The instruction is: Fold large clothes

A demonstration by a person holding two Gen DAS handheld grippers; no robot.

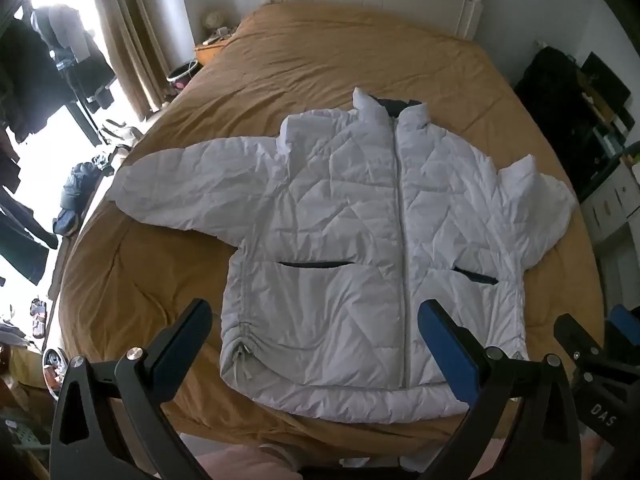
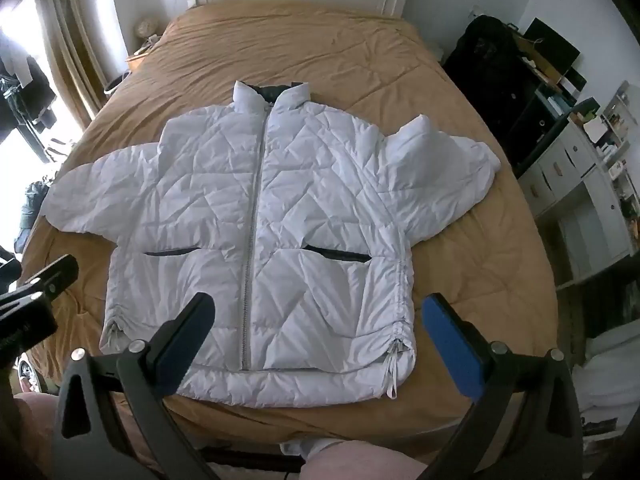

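The white quilted puffer jacket (image 1: 352,240) (image 2: 256,232) lies flat, front up and zipped, on the tan bedspread (image 1: 320,52) (image 2: 288,40), collar at the far end and hem at the near edge just beyond both tools. The left hand-held gripper (image 1: 316,344) hangs above the hem's left half, its 2 fingers wide apart and empty. The right hand-held gripper (image 2: 316,340) hangs above the hem's right half, equally spread and holding nothing.
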